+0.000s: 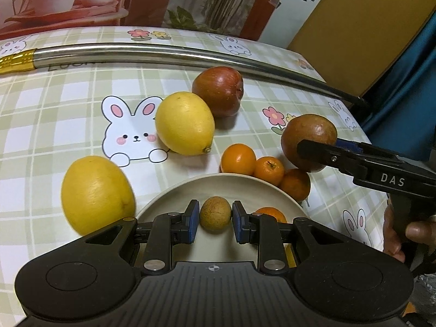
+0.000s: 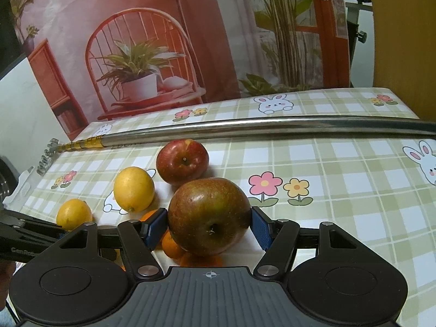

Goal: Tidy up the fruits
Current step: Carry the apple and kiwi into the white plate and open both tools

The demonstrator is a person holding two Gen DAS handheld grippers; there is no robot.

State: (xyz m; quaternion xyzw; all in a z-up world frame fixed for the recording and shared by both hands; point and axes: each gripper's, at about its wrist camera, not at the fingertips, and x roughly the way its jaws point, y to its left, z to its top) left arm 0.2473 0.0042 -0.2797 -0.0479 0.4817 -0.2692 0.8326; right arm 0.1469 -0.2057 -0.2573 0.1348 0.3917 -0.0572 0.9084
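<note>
Oranges [image 1: 265,169] and lemons [image 1: 185,122] crowd the plate [image 1: 174,193]; open tablecloth [image 2: 340,190] lies right of the apples [image 2: 182,160].

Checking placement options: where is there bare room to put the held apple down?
Bare tablecloth lies right of the held apple, below the metal pole. The plate has bare room too. It is crowded around the oranges, lemons and red apple.

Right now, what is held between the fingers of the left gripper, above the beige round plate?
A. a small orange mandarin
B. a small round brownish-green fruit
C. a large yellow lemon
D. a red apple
B: in the left wrist view the left gripper has its blue pads pressed on both sides of the small round brownish-green fruit, over the beige round plate.
</note>
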